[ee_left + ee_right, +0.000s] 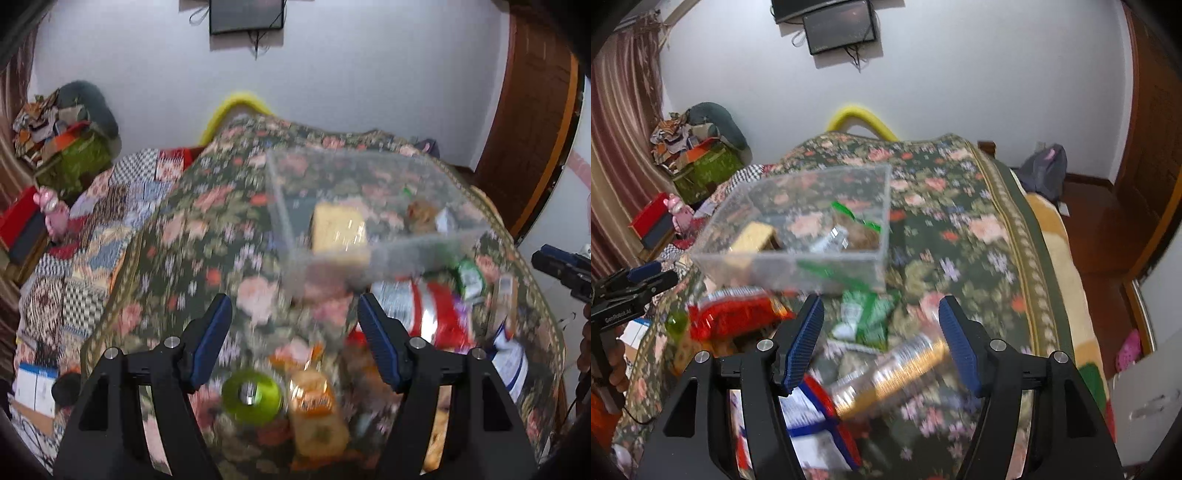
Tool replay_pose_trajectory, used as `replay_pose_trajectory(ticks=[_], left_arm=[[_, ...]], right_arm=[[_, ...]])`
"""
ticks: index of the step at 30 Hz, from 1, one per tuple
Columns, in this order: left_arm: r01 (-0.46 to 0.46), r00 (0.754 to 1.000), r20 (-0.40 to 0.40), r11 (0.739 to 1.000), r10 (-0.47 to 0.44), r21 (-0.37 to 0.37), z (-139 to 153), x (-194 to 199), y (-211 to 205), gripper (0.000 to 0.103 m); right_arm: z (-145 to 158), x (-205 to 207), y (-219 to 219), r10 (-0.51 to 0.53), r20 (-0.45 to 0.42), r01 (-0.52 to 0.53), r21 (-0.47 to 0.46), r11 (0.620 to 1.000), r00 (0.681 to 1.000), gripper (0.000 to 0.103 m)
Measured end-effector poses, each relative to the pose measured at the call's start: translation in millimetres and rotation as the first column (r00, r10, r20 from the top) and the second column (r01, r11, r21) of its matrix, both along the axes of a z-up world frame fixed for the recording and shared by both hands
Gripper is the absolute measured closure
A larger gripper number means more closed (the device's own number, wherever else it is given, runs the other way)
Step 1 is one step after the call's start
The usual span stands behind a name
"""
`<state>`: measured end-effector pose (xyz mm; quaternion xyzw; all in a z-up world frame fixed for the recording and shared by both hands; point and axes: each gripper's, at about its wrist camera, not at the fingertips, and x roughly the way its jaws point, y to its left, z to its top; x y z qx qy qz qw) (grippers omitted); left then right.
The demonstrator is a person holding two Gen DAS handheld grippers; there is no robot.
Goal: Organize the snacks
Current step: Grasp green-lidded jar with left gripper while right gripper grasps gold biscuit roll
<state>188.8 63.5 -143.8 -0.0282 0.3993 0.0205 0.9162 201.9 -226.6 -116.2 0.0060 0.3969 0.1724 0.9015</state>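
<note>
Both grippers, left gripper (293,334) and right gripper (881,334), have fingers spread, nothing between; clear plastic box (798,236) beyond fingertips; right should centre on the gold-wrapped snack tube (897,369) under its fingers before closing.

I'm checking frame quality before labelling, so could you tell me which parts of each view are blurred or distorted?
Left wrist view: snacks and clear bin are motion-smeared, the left gripper stays sharp, and fisheye bends the walls. Right wrist view: the floral cover and packets are smeared, the right gripper is crisp, corners vignetted black.
</note>
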Motion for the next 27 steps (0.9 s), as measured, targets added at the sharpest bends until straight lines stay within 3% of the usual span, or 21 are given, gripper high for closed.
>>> replay_pose_trajectory(ticks=[11, 13, 16, 19, 21, 24, 27], left_arm=[[-0.032, 0.996, -0.083, 0.999, 0.032, 0.001, -43.7, -36.9, 17.7, 0.033], [-0.049, 0.995, -0.088, 0.999, 0.049, 0.0, -47.7, -37.1, 24.6, 0.033], [-0.073, 0.993, -0.094, 0.997, 0.071, -0.021, -53.5, -34.7, 32.9, 0.033], [-0.084, 0.993, -0.084, 0.996, 0.08, -0.042, -59.0, -31.2, 36.5, 0.034], [-0.084, 0.994, -0.072, 0.996, 0.08, -0.044, -60.0, -29.6, 36.7, 0.038], [-0.071, 0.995, -0.074, 0.997, 0.067, -0.044, -63.0, -24.2, 34.5, 0.054], [-0.065, 0.995, -0.077, 0.997, 0.062, -0.034, -65.1, -21.2, 32.3, 0.057]], right_arm=[[-54.3, -1.9, -8.4, -0.026, -0.156, 0.031, 0.03, 0.999, 0.987, 0.041], [-59.2, -1.1, -5.4, -0.017, -0.167, 0.025, 0.044, 0.999, 0.986, 0.041], [-65.4, 2.5, 2.8, -0.025, -0.169, 0.03, 0.028, 0.999, 0.985, 0.032], [-70.7, 4.5, 9.3, -0.025, -0.164, 0.026, 0.003, 1.0, 0.986, 0.031], [-73.7, 6.2, 8.2, -0.022, -0.174, 0.024, 0.011, 1.0, 0.984, 0.031], [-76.7, 9.3, 4.1, -0.013, -0.184, 0.019, 0.03, 0.999, 0.983, 0.035], [-75.3, 6.4, 3.7, -0.007, -0.171, 0.005, -0.012, 1.0, 0.985, 0.048]])
